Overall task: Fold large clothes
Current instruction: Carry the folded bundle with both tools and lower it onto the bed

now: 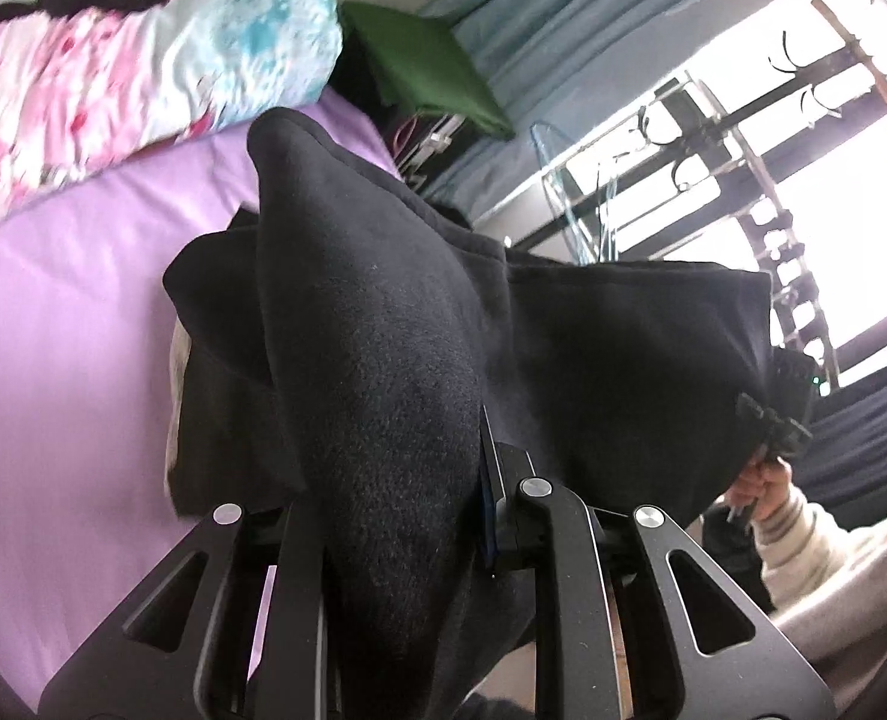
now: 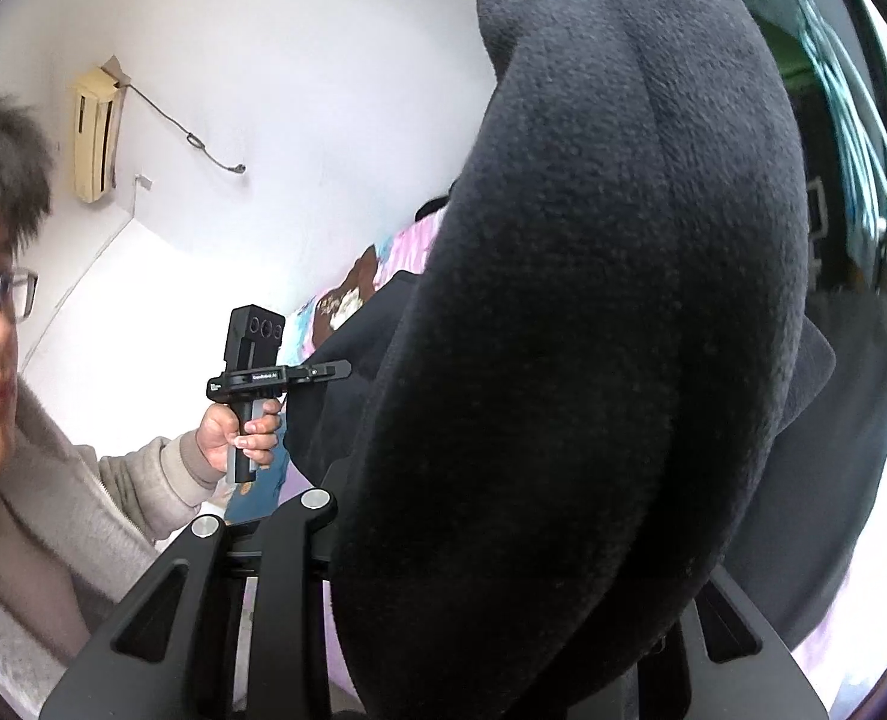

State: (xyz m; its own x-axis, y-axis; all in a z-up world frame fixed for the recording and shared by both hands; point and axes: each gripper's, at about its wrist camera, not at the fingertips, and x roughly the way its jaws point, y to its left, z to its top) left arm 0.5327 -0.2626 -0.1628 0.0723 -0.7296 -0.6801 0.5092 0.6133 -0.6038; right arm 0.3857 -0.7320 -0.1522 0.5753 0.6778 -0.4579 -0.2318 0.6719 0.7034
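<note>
Fingers of both grippers (image 1: 395,468) (image 2: 503,540) clamped the dark fleece garment (image 1: 593,348) (lifted off the bed (image 1: 71,312)); next, lower it toward twelve o'clock, folding.

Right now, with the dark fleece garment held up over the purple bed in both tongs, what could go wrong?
1. The thick black fleece garment bunches between the left tongs; a bulky fold could slip out.
2. It fills the right wrist view and hides the right tongs, so the grip is hard to judge.
3. Loose folds hang over the purple sheet and may land creased.
</note>
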